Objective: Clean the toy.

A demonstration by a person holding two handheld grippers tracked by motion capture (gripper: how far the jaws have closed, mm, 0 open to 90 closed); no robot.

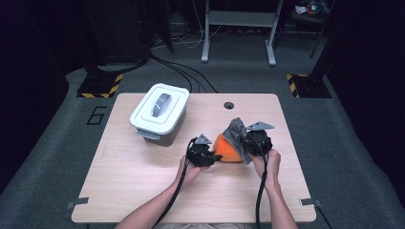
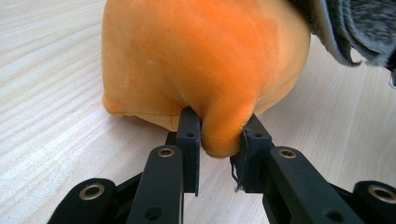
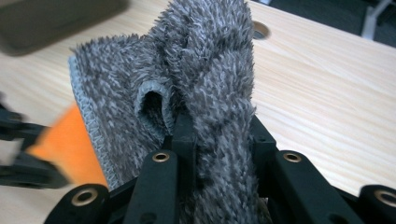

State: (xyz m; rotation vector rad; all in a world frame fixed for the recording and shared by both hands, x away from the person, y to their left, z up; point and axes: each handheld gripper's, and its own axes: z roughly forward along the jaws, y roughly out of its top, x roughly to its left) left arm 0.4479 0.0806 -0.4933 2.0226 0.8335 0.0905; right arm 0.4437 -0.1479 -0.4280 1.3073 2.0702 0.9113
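Observation:
An orange plush object (image 1: 228, 149) lies near the middle of the wooden table (image 1: 143, 181), partly draped by a grey fuzzy cloth (image 1: 235, 130). My left gripper (image 1: 213, 158) is at its left side, shut on a pinched fold of the orange plush (image 2: 205, 60), with the fold squeezed between both black pads (image 2: 188, 135). My right gripper (image 1: 248, 143) is at the plush's right side, shut on a bunched ridge of the grey cloth (image 3: 205, 93) and holding that edge up off the table. The orange plush (image 3: 70, 140) shows at the left in the right gripper view.
A white lidded plastic box (image 1: 159, 112) stands at the back left of the table. A round cable hole (image 1: 229, 105) sits near the far edge. Bare wood lies in front of and beside both hands.

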